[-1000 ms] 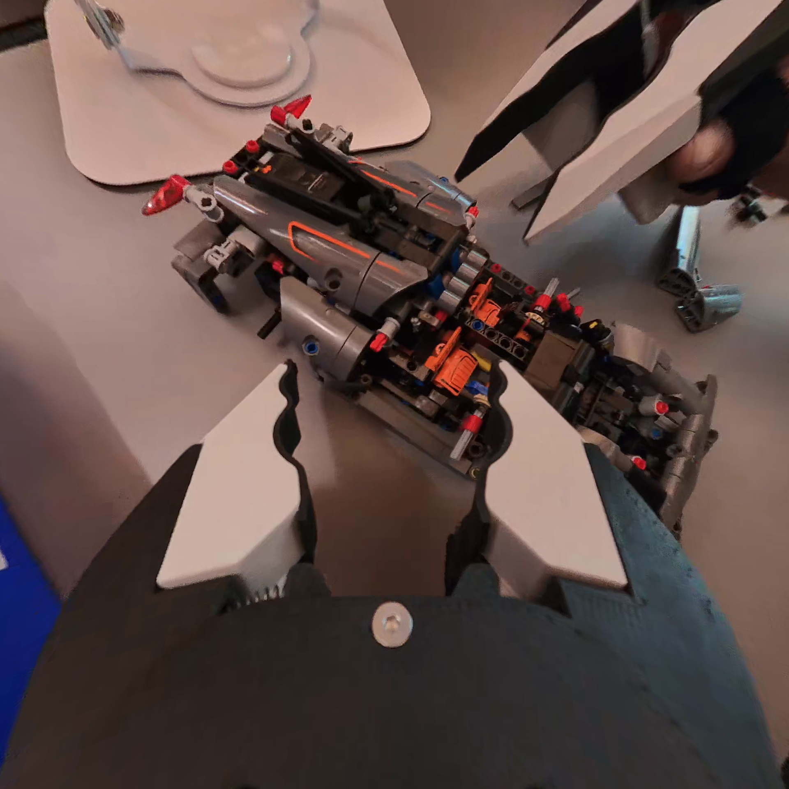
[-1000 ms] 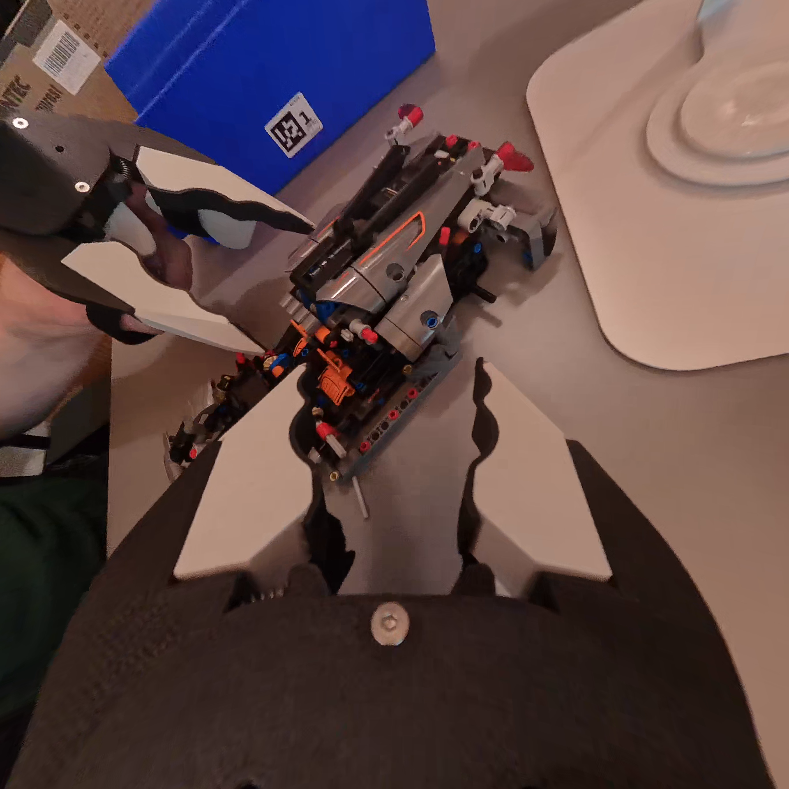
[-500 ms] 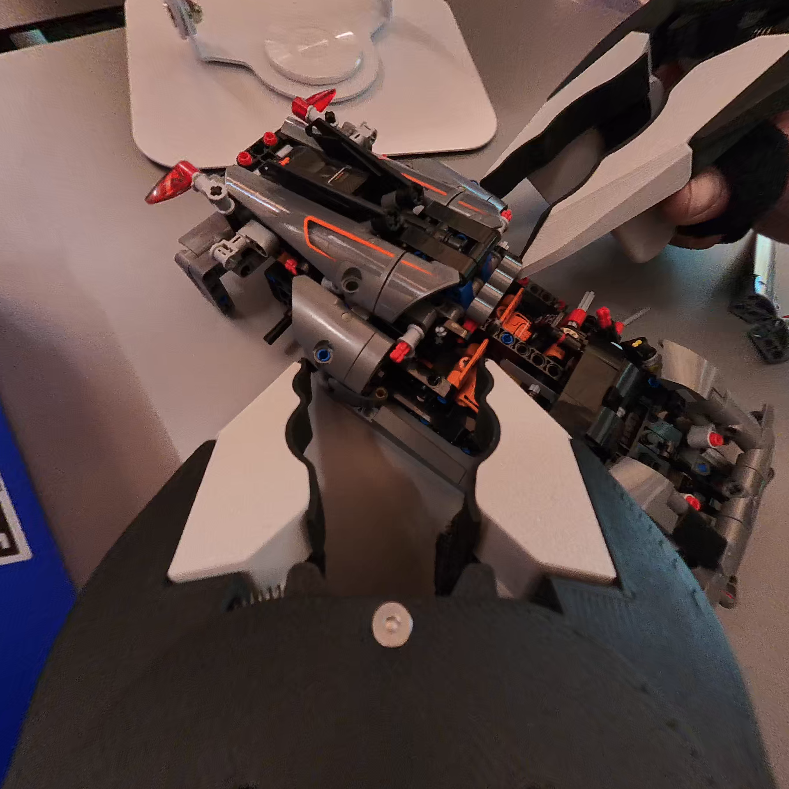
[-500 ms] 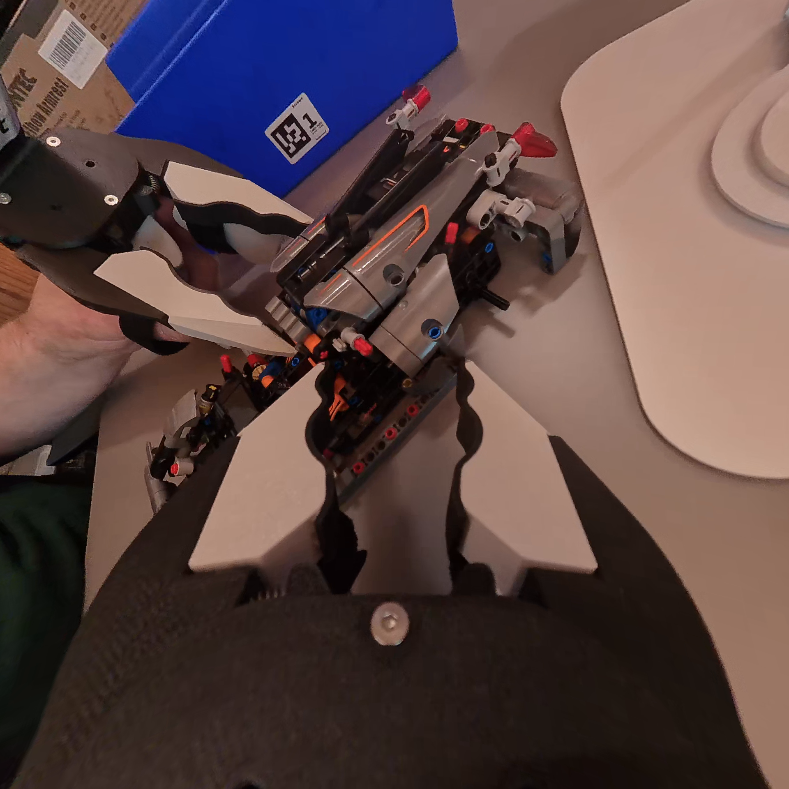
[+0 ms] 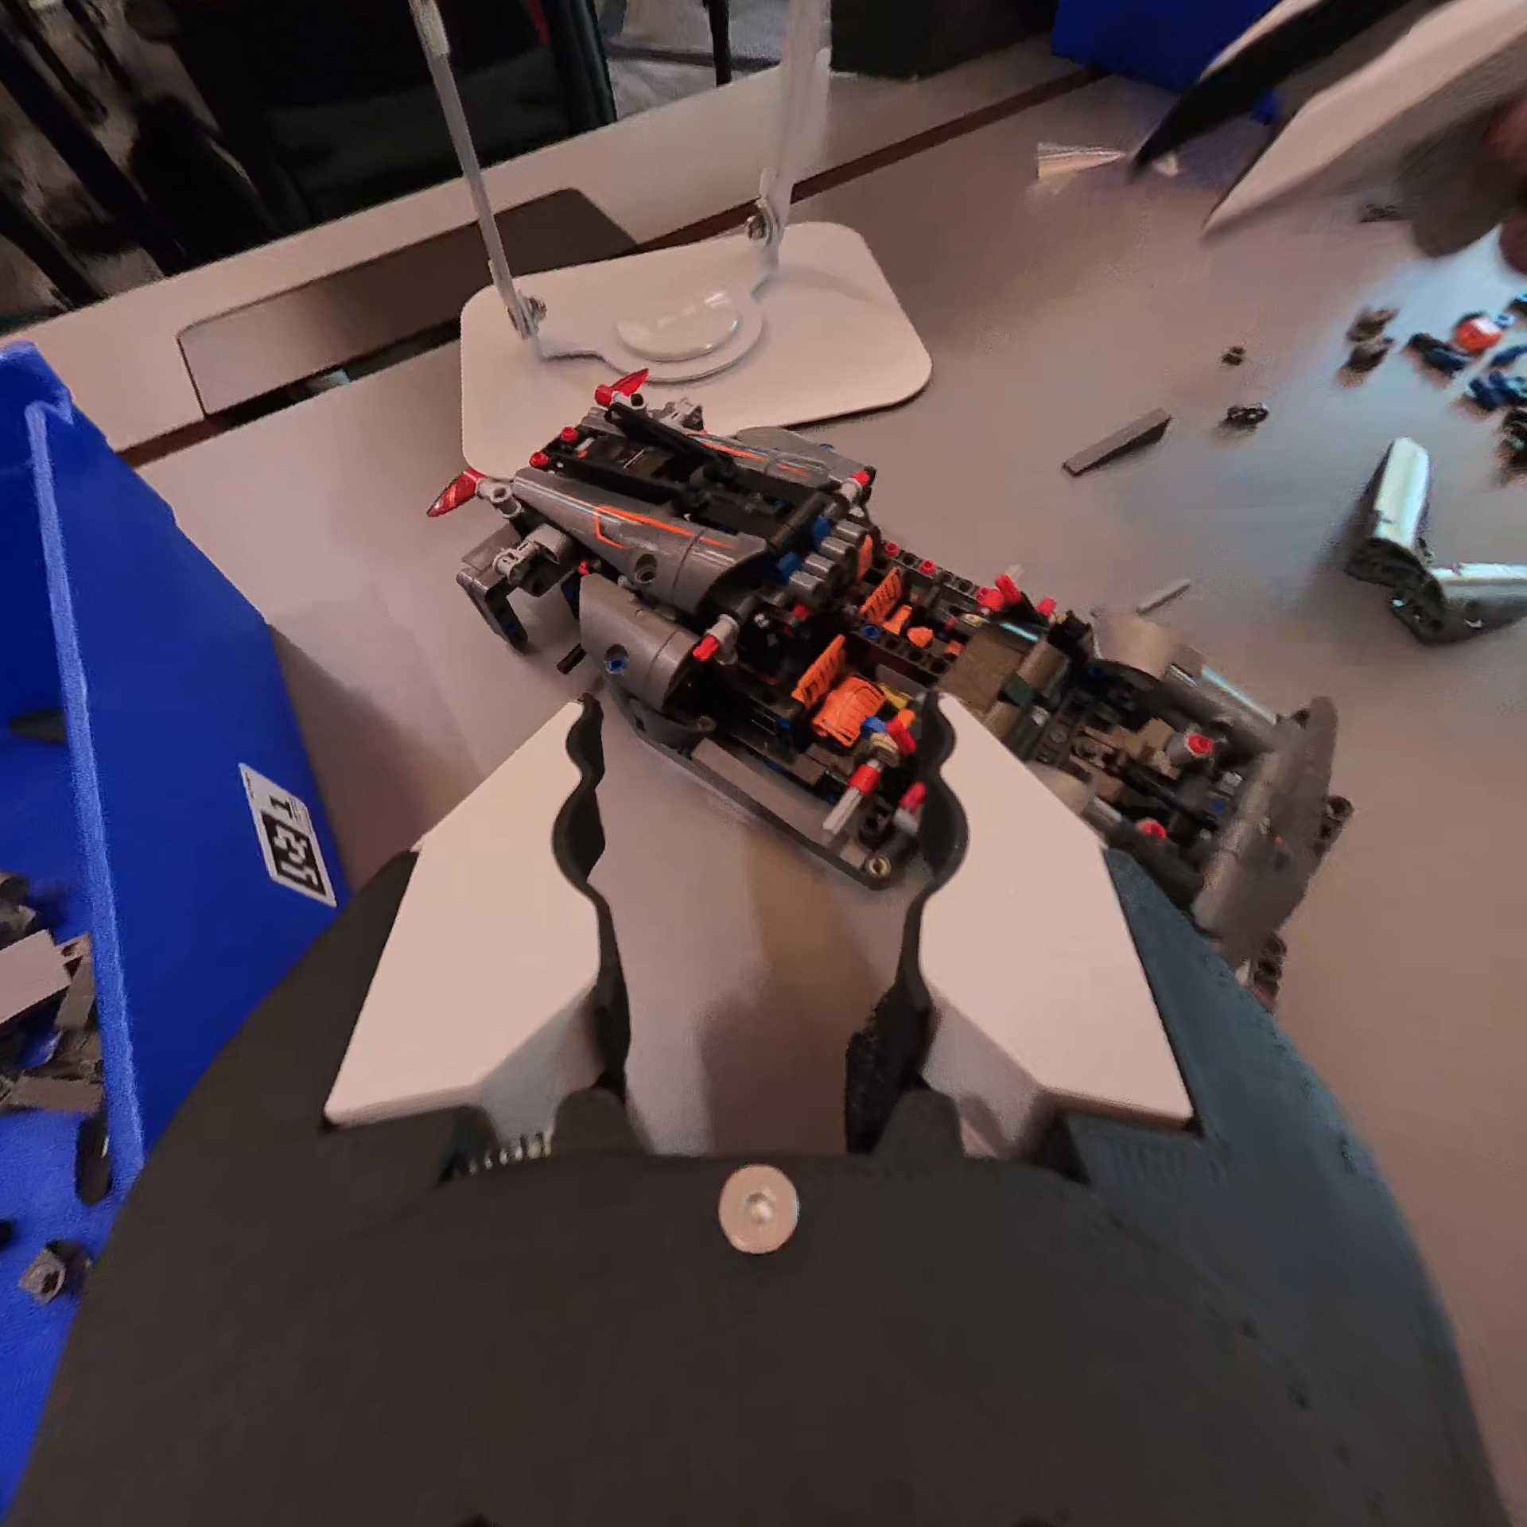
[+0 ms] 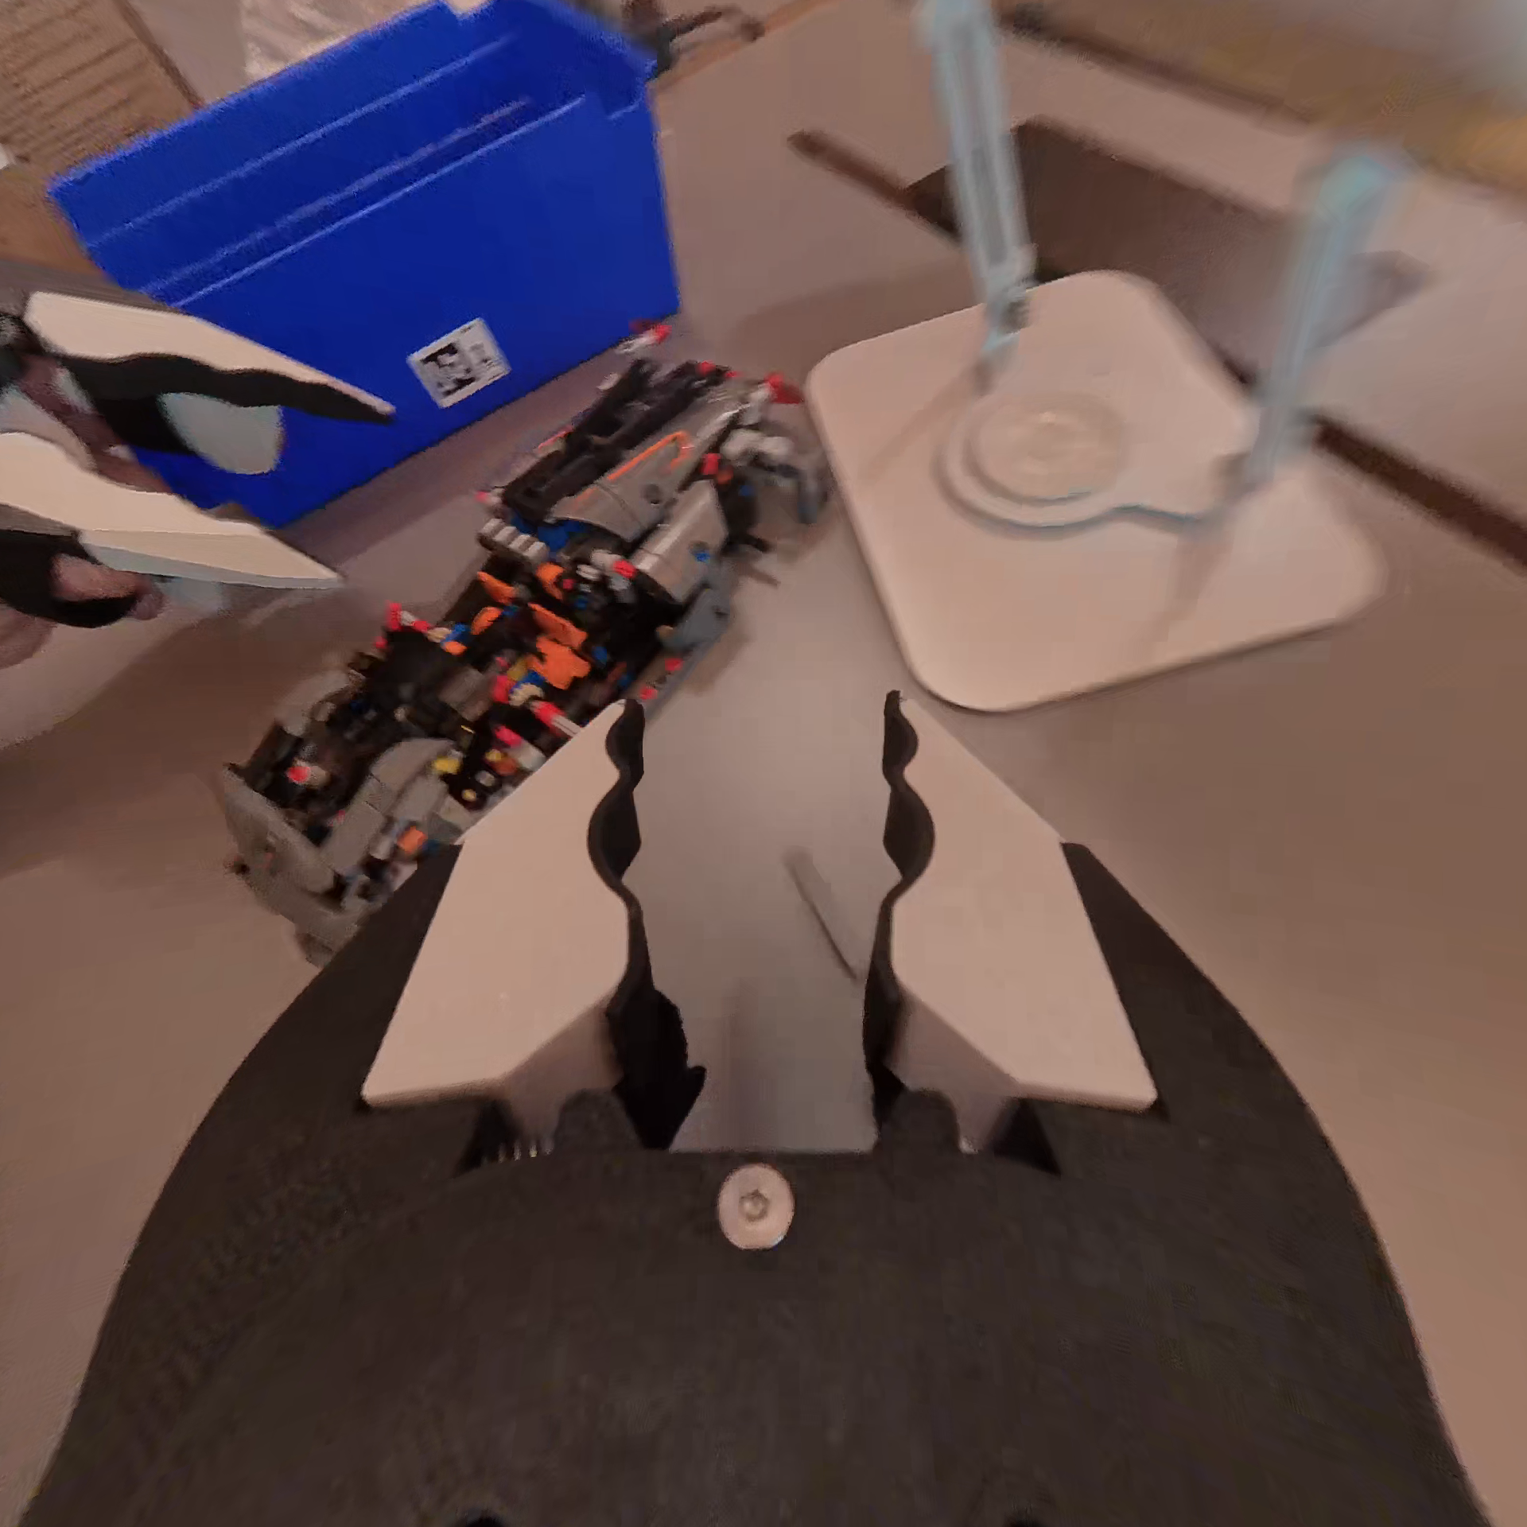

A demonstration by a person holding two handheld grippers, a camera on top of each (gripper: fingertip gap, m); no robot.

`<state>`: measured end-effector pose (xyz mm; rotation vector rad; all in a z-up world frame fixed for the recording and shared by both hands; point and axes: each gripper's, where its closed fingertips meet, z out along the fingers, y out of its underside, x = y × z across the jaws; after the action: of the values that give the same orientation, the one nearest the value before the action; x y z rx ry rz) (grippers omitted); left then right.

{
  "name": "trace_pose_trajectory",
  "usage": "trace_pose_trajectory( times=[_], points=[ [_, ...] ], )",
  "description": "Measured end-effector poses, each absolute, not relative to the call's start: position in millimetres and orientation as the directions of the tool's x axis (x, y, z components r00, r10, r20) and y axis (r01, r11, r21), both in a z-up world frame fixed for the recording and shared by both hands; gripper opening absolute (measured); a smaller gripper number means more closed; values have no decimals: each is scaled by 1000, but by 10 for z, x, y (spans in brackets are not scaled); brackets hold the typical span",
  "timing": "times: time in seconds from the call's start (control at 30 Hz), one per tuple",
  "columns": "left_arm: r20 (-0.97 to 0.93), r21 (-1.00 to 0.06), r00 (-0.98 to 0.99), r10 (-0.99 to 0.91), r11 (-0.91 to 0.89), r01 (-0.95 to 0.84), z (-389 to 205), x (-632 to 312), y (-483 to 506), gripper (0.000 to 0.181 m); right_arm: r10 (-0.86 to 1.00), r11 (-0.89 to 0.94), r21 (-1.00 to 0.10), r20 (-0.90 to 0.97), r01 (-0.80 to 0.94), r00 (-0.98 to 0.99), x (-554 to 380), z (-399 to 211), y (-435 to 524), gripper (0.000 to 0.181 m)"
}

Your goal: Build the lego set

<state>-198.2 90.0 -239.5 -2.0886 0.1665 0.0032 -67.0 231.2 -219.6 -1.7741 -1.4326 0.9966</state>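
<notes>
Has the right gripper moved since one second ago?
Yes. The right gripper has pulled back from the lego model, whose edge lay between its fingers; now only table shows there.

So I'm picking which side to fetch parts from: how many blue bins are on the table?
2. One blue bin stands left of the lego model, loose grey pieces inside. A second bin's corner shows at the table's far edge. Others may lie out of frame.
</notes>
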Motion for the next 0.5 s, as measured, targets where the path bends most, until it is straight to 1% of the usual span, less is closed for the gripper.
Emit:
trace_pose_trajectory(
  times=[0.07,0.13,0.2,0.23,0.27,0.3,0.33,0.4,0.47,0.5],
  points=[
    [-102,-866,986,-129,-476,-152,-2452,-1954,812,72,960,-169,-888,-51,428,274,-166,-1962,2659,53],
    [-127,-861,984,-122,-479,-170,-2553,-1983,758,71,885,-186,-915,3,357,466,415,-1741,3113,51],
    [-112,-860,986,-121,-486,-158,-2614,-1988,745,73,764,-192,-917,84,349,640,1036,-1647,3619,58],
    [-101,-864,987,-122,-482,-148,-2614,-1982,749,73,696,-218,-901,125,374,707,1344,-1679,3861,67],
    [-101,-869,987,-122,-472,-148,-2596,-1981,757,73,645,-257,-875,160,409,747,1607,-1765,4067,70],
    [-106,-871,987,-125,-467,-152,-2581,-1979,765,72,605,-307,-855,164,419,779,1816,-1875,4243,75],
    [-111,-869,985,-129,-468,-159,-2575,-1977,772,72,578,-358,-848,129,392,806,1952,-1966,4376,80],
    [-130,-869,984,-125,-464,-174,-2540,-1995,781,72,552,-386,-858,78,337,830,2053,-2043,4554,82],
    [-136,-870,983,-119,-461,-176,-2512,-2021,785,70,575,-389,-869,31,307,818,1996,-2103,4682,79],
    [-133,-869,984,-116,-465,-173,-2510,-2036,788,70,609,-416,-870,-49,266,792,1911,-2122,4704,68]
  ],
)
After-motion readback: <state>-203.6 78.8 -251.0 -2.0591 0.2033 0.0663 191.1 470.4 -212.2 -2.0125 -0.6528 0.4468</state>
